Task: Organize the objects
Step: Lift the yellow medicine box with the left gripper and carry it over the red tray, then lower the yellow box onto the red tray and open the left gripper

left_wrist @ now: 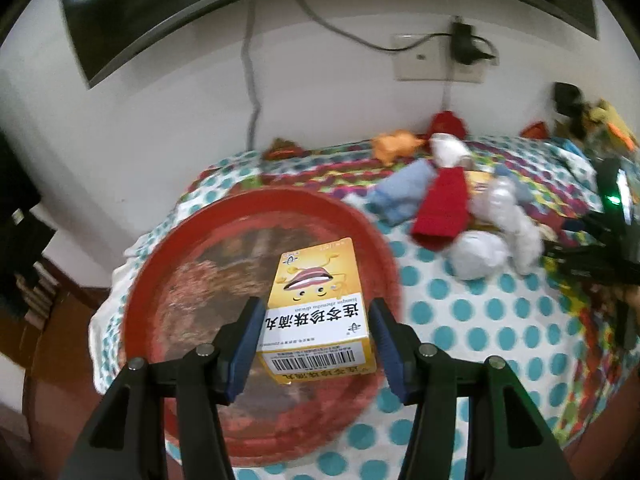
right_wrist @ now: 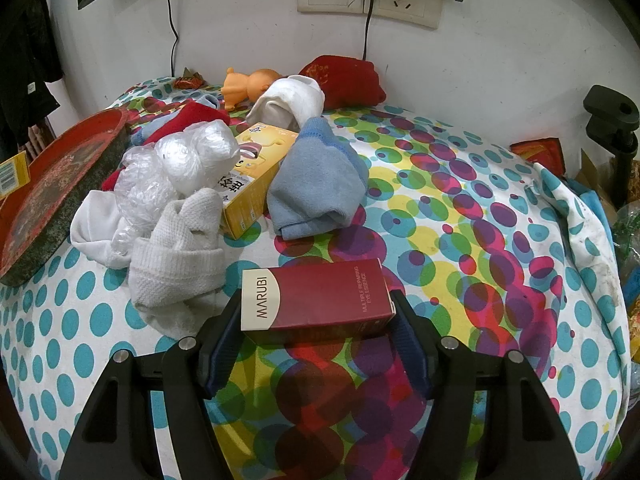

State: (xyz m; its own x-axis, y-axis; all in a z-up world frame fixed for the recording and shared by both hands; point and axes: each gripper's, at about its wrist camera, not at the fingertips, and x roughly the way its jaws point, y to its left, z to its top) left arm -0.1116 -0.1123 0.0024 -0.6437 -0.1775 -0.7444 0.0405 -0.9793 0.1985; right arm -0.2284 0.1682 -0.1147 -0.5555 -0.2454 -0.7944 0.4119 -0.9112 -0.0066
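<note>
My left gripper point(left_wrist: 316, 336) is shut on a yellow medicine box point(left_wrist: 316, 308) with a cartoon face and a barcode, and holds it over the round red tray point(left_wrist: 160, 280). In the right wrist view, that box's barcode end point(right_wrist: 14, 174) shows at the left edge above the tray point(right_wrist: 60, 184). My right gripper point(right_wrist: 318, 320) is shut on a maroon MARUBI box point(right_wrist: 316, 296), which lies crosswise between the blue pads just above the spotted cloth point(right_wrist: 460, 240).
A heap sits behind the maroon box: a white sock point(right_wrist: 180, 256), crumpled plastic wrap point(right_wrist: 180, 168), a second yellow box point(right_wrist: 256, 176) and a blue sock point(right_wrist: 320, 184). An orange toy point(right_wrist: 244, 86) and a red pouch point(right_wrist: 344, 80) lie by the wall. A black clamp stand point(right_wrist: 612, 120) rises at right.
</note>
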